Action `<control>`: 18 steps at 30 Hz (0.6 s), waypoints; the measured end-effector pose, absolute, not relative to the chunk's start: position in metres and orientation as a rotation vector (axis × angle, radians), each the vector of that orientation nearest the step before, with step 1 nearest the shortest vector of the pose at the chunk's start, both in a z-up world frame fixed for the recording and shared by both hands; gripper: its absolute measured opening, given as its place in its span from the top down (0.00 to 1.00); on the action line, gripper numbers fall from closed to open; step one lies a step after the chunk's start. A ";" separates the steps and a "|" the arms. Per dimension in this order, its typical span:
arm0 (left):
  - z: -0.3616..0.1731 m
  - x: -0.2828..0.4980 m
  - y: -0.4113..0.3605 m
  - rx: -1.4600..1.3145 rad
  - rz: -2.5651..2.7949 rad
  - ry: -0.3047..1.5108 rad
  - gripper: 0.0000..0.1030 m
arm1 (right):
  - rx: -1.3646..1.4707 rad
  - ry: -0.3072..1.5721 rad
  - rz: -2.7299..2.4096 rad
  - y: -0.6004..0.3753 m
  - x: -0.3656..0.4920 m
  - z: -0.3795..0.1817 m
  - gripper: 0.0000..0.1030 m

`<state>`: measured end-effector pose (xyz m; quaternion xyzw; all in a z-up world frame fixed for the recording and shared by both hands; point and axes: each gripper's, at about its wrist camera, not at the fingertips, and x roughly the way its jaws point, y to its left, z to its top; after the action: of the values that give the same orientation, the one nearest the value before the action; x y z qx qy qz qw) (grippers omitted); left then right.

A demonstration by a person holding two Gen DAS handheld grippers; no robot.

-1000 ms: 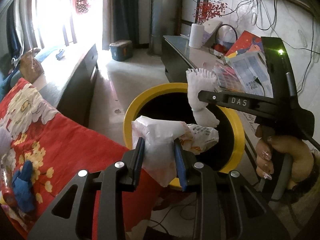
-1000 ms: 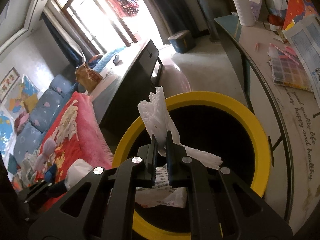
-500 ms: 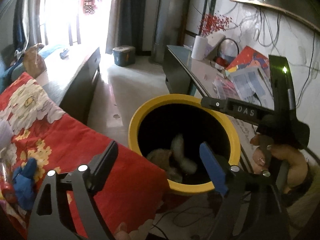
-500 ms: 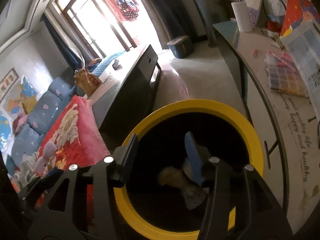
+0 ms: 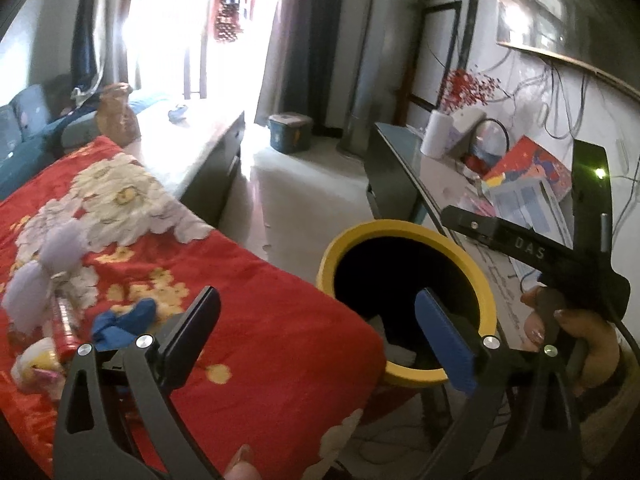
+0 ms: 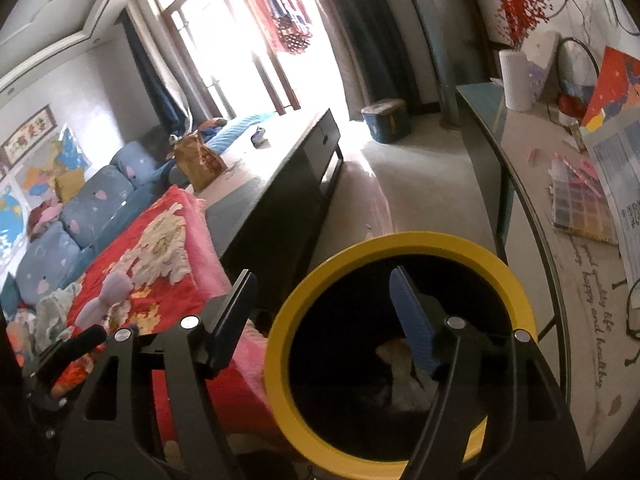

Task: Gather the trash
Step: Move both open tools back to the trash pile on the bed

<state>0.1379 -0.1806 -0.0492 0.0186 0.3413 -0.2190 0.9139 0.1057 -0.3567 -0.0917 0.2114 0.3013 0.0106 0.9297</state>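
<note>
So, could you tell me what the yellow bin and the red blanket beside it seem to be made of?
The yellow bin looks like moulded plastic: smooth, evenly coloured rim with a dull sheen. The red blanket looks like plush fleece, going by its soft, matte, fuzzy floral surface, though blur leaves that open.

Yellow-rimmed bin [image 6: 400,364] stands upright, mouth open, interior dark. Crumpled white trash [image 6: 404,376] lies at its bottom.

The yellow-rimmed bin [image 6: 400,242] stands wedged between the red floral blanket [image 5: 260,292] and the glass-topped surface [image 6: 532,200], its mouth unobstructed from above. Crumpled trash [image 6: 404,376] lies low inside, apparently leaving depth above it. Beyond the bin, a strip of bare floor [image 6: 420,168] runs between the dark cabinet [image 6: 280,196] and the surface.
</note>
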 end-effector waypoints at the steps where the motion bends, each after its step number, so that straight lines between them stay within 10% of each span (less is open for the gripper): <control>1: -0.047 0.138 -0.177 0.039 -0.443 0.700 0.07 | 0.427 0.612 0.027 -0.354 0.105 -0.089 0.40; 18: -0.016 0.124 -0.118 -0.004 -0.315 0.609 0.07 | 0.362 0.566 0.106 -0.313 0.095 -0.059 0.35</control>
<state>0.1238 -0.1183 -0.0157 -0.0018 0.2985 -0.1546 0.9418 0.0951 -0.3125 -0.0595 0.1776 0.2776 0.0519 0.9427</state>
